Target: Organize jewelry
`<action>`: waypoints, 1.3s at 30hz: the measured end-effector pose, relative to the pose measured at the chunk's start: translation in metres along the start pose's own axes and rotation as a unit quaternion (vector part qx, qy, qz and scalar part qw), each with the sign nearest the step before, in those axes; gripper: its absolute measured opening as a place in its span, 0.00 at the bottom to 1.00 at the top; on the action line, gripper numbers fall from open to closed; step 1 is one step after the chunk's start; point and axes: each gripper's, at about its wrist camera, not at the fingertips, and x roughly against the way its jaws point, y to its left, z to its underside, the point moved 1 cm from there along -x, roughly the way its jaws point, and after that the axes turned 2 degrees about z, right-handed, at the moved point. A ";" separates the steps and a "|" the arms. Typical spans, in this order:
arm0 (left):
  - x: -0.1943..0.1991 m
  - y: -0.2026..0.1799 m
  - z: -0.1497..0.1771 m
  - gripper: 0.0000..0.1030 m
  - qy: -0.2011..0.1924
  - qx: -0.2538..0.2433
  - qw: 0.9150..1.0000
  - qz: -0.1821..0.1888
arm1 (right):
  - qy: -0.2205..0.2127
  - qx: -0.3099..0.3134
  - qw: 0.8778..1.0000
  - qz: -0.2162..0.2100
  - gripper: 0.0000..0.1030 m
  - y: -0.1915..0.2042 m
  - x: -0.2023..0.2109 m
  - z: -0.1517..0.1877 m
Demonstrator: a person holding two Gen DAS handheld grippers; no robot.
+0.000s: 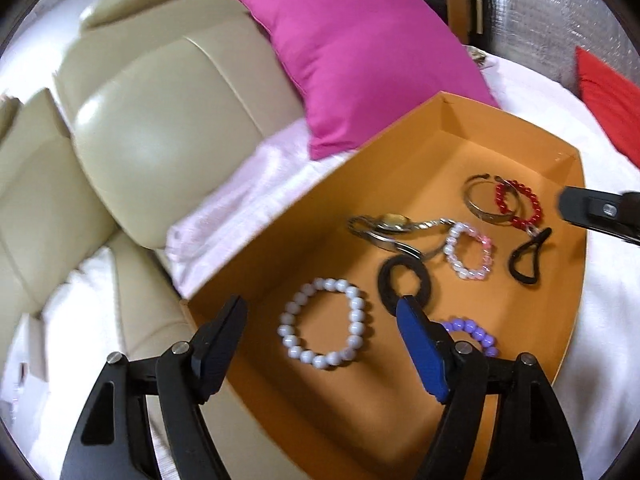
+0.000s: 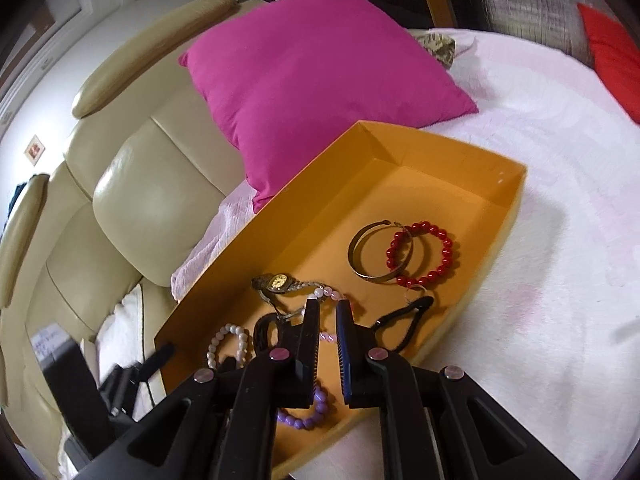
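Cream leather headboard (image 2: 132, 200) is curving along the left; a magenta pillow (image 2: 316, 92) is leaning on it over the pale pink bedspread (image 2: 560, 220). An orange box (image 2: 400, 172) is lying there holding bracelets (image 1: 324, 328). Left hand-held gripper (image 1: 320, 312) is gaping; right hand-held gripper (image 2: 328, 308) is hovering narrowly parted, empty.

left gripper (image 1: 322, 312): black plastic arms, silver round rivets, one blue ribbed pad
right gripper (image 2: 328, 320): black arms, pinkish-silver rivets, blue-edged pad
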 end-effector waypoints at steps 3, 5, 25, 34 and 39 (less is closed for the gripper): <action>0.012 -0.007 -0.001 0.76 0.015 -0.027 0.999 -0.016 | -0.014 0.008 1.000 0.011 0.10 -0.005 0.019 0.005; 0.030 -0.010 -0.001 0.76 -0.018 -0.045 0.999 -0.018 | -0.023 0.017 0.999 0.020 0.10 -0.008 0.034 0.010; 0.210 -0.021 -0.017 0.81 -0.200 -0.027 0.978 0.048 | -0.146 0.046 0.985 0.082 0.37 -0.031 0.234 0.072; 0.253 -0.049 -0.011 0.85 -0.232 -0.044 0.970 0.065 | -0.188 0.053 0.978 0.069 0.52 -0.027 0.294 0.107; 0.262 -0.044 -0.006 0.85 -0.219 -0.035 0.974 0.054 | -0.199 0.047 0.977 0.060 0.52 -0.023 0.310 0.115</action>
